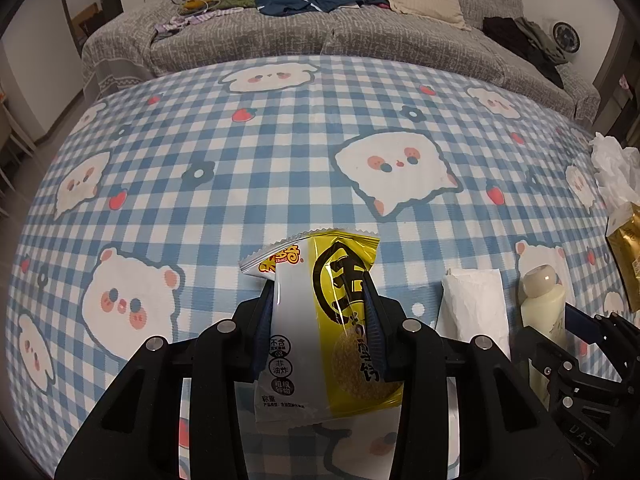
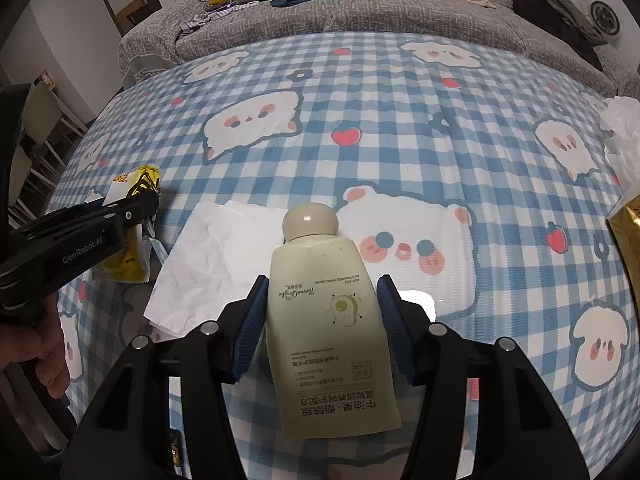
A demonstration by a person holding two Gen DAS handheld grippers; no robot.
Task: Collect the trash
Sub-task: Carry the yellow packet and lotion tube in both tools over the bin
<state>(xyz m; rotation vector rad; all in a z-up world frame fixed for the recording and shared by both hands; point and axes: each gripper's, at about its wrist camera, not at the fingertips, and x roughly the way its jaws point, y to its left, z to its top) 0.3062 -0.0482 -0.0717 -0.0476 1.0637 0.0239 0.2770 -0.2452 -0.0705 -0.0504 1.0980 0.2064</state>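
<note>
The left gripper (image 1: 320, 304) pinches a yellow-and-white snack wrapper (image 1: 320, 320) at lower centre of its own view, the blue pads pressing into both long edges so the film buckles. The wrapper looks slick and glossy, so it may slide out of the pads if the hand swings quickly, and a tighter squeeze would only fold it more.

The right gripper (image 2: 320, 312) has its jaws either side of a pale cream tube (image 2: 326, 320) at lower centre of the right wrist view. The left pad seems to touch the tube's edge; on the right a thin gap shows between pad and tube, so I judge the claw spread around it, not yet clamping. Lifting now could leave the tube behind or tip it sideways. The tube is soft-sided with a round cap pointing toward the top of the frame, and its flat crimped end sits low in the frame; a hard pinch on the body could pop the cap or squeeze cream out.

A white tissue (image 2: 208, 264) lies flat on the blue checked cloth (image 2: 400, 152), just left of the tube, and could be dragged along by the left jaw.
</note>
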